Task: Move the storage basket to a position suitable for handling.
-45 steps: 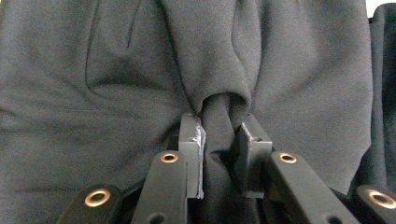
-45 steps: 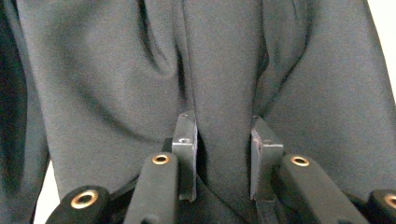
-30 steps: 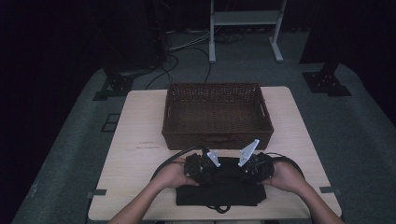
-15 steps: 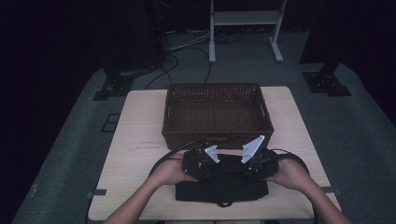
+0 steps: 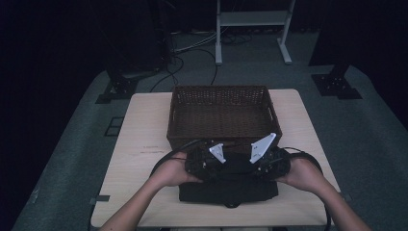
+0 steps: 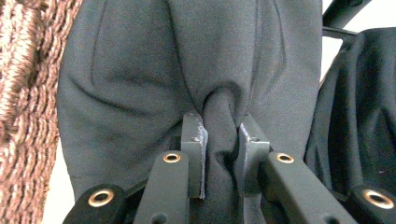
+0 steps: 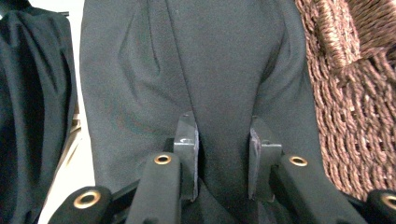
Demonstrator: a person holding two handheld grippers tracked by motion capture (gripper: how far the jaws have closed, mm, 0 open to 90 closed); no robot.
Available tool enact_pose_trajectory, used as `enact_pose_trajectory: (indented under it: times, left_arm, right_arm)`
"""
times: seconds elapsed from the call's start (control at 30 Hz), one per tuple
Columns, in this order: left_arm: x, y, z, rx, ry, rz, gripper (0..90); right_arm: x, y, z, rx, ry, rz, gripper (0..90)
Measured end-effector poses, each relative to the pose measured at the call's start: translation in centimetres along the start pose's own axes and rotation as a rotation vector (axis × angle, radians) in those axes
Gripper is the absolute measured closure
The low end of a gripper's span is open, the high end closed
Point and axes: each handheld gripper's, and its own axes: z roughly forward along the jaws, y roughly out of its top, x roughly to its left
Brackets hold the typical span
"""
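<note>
A black garment (image 5: pixel 226 190) hangs folded from both grippers over the near edge of the table. My left gripper (image 5: pixel 204 161) is shut on a bunched fold of the black cloth (image 6: pixel 219 116), which is pinched between its jaws. My right gripper (image 5: pixel 269 161) is shut on another fold of the same cloth (image 7: pixel 222 116). The two grippers sit side by side, close together, just in front of the brown wicker basket (image 5: pixel 219 98). The basket's woven wall shows at the left edge of the left gripper view (image 6: pixel 21 102) and at the right of the right gripper view (image 7: pixel 355 107).
The wooden table (image 5: pixel 139 139) carries the basket at its far middle. Cables (image 5: pixel 166 156) trail from both grippers. Dark floor, black stand feet (image 5: pixel 118 89) and a white frame (image 5: pixel 252 29) lie beyond the table.
Both grippers have risen together, lifting the top of the black garment off the table while its lower part still rests there. The basket has not moved.
</note>
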Motion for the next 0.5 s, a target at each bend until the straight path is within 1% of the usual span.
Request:
enact_pose_trajectory:
  times: [0.13,0.23,0.27,0.3,0.33,0.5]
  left_arm:
    - [0.1,0.3,-0.4,0.002,0.006,0.007,76.1]
    - [0.2,0.8,-1.2,0.006,0.010,0.015,76.1]
    - [0.2,0.8,-1.2,0.006,0.010,0.015,76.1]
    - [0.3,0.9,-1.4,0.005,0.012,0.018,76.1]
    - [0.4,1.1,-1.8,0.003,0.014,0.019,76.1]
    - [0.7,1.5,-2.6,-0.001,0.021,0.023,76.1]
  right_arm:
    - [-0.1,0.1,-0.4,-0.005,-0.001,0.000,69.4]
    - [-0.4,0.3,-1.0,-0.013,-0.004,0.002,69.4]
    - [-0.5,0.4,-1.2,-0.014,-0.006,0.001,69.4]
    - [-0.5,0.4,-1.2,-0.014,-0.006,0.001,69.4]
    - [-0.7,0.6,-1.6,-0.019,-0.006,-0.003,69.4]
    - [-1.1,1.1,-2.4,-0.024,-0.013,-0.006,69.4]
